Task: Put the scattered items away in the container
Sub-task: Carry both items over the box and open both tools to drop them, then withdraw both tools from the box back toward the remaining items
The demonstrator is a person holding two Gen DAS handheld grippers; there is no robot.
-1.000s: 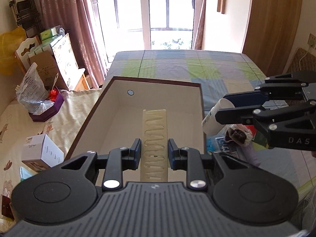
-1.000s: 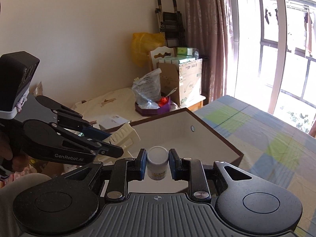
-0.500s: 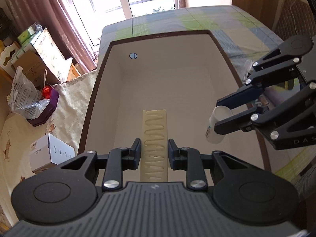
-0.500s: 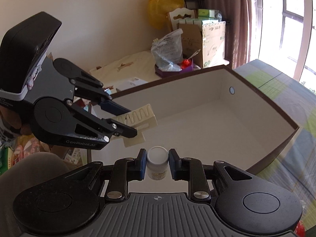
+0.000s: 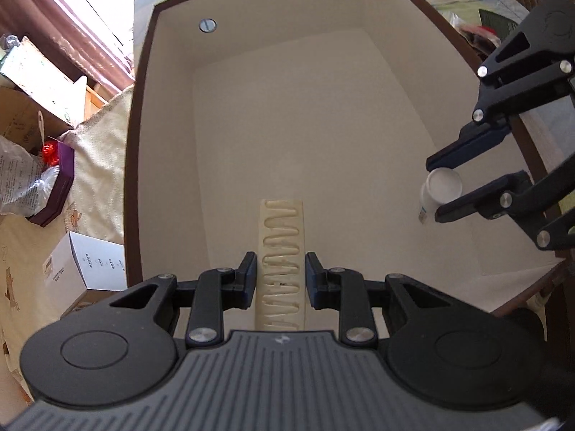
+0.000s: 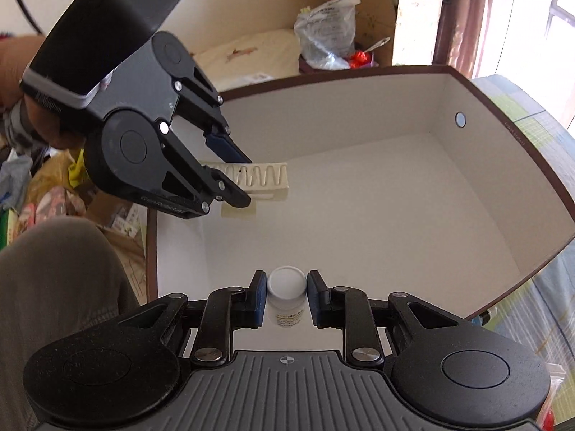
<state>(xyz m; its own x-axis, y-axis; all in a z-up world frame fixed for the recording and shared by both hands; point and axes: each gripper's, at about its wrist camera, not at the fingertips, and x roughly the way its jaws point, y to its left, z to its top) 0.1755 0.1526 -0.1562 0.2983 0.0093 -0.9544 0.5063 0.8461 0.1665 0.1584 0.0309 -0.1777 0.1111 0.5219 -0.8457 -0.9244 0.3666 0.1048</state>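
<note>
Cream box (image 5: 161, 143) floor fills both frames, nothing lying on it. Left tongs (image 5: 281, 273) clamp the comb (image 5: 282, 251) at lower centre, long axis pointing up-frame; right tongs (image 6: 286, 294) clamp the bottle (image 6: 286, 292), cap towards the camera, both held above that floor.

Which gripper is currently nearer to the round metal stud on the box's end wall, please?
Neither clearly. The stud sits on the far wall; the left gripper and right gripper both hang at the box's near end.
</note>
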